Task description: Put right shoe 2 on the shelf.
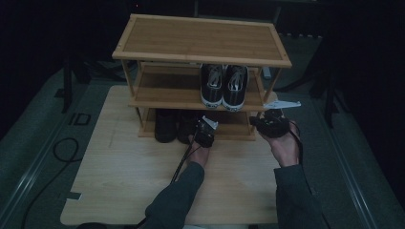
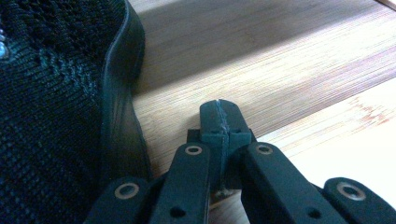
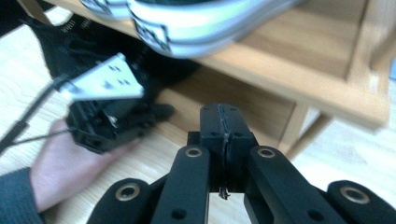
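A three-tier bamboo shoe rack [image 1: 200,38] stands on the table. A pair of black sneakers with white soles [image 1: 223,86] sits on its middle shelf, their soles [image 3: 187,28] showing in the right gripper view. A pair of black shoes [image 1: 174,125] sits on the bottom shelf. My left gripper [image 1: 204,131] is at the bottom shelf's front, just right of the black shoes, shut and empty [image 2: 219,116], with a black mesh shoe [image 2: 60,107] close on its left. My right gripper [image 1: 270,123] is shut and empty [image 3: 219,122] by the rack's front right leg.
The rack's top shelf and the left half of the middle shelf [image 1: 162,88] are bare. The wooden table [image 1: 129,181] has open room in front of the rack. A black cable [image 1: 62,148] loops on the floor at left.
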The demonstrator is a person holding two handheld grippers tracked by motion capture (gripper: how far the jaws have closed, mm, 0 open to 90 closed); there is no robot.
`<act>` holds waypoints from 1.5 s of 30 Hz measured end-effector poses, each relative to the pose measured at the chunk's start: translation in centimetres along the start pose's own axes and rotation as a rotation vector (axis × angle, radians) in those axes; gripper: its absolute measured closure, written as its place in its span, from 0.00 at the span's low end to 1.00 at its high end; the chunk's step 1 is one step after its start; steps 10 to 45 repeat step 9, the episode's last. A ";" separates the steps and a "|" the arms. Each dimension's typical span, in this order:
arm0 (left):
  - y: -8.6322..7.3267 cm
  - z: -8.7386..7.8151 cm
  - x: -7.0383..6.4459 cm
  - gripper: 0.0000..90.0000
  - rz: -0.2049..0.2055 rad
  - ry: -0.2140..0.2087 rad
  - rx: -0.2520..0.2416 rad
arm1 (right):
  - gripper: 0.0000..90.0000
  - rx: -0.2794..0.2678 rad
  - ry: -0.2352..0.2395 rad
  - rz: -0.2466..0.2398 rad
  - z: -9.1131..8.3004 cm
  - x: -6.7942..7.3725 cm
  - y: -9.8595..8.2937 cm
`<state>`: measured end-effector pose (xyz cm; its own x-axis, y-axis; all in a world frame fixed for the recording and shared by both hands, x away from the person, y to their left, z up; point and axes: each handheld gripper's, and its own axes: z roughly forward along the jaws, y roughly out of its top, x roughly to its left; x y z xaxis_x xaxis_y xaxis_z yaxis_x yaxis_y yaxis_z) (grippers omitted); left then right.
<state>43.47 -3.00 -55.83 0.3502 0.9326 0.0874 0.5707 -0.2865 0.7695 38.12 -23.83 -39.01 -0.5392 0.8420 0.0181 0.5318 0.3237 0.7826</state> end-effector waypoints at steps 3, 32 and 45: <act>0.0 0.0 0.0 1.00 0.000 0.001 0.000 | 0.99 0.022 -0.007 0.028 0.4 -0.6 -1.1; 0.0 0.0 0.0 1.00 0.002 0.002 0.000 | 0.99 0.057 -0.018 0.068 1.3 -1.6 -3.1; 0.0 0.0 0.0 1.00 0.002 0.002 0.000 | 0.99 0.057 -0.018 0.068 1.3 -1.6 -3.1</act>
